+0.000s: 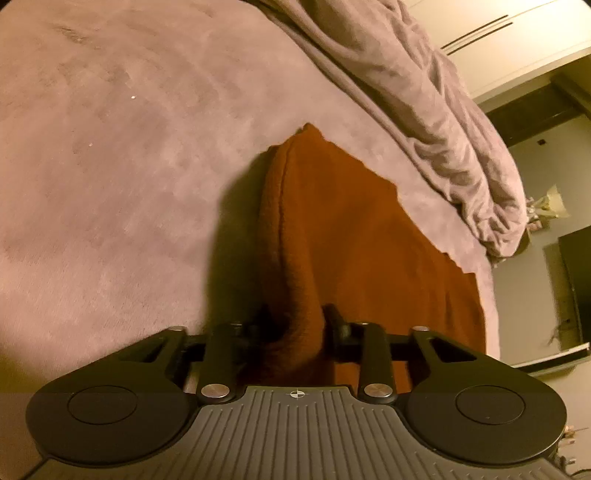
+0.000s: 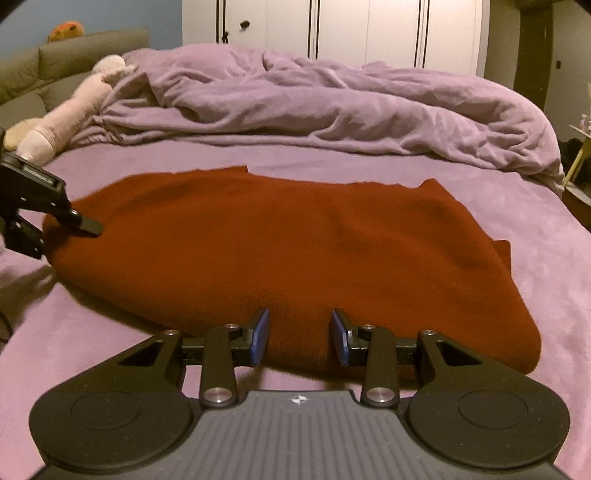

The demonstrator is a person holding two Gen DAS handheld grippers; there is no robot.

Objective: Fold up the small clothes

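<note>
A rust-red knitted garment [image 2: 277,240] lies folded across the lilac bed sheet [image 2: 554,280]. In the right wrist view my right gripper [image 2: 301,332] is at the near folded edge, its blue pads closed on a thick fold of the knit. My left gripper [image 2: 70,240] bites the garment's left end, one finger lying on top of the cloth. In the left wrist view the garment [image 1: 351,240] runs away from the left gripper [image 1: 298,325], and a bunched ridge of it is pinched between the two fingers.
A crumpled lilac duvet [image 2: 314,103] is heaped along the far side of the bed. A pale plush toy [image 2: 74,107] lies at the far left by a grey-green padded backrest [image 2: 74,51]. White wardrobe doors [image 2: 332,29] stand behind. The bed edge drops off at the right [image 1: 495,295].
</note>
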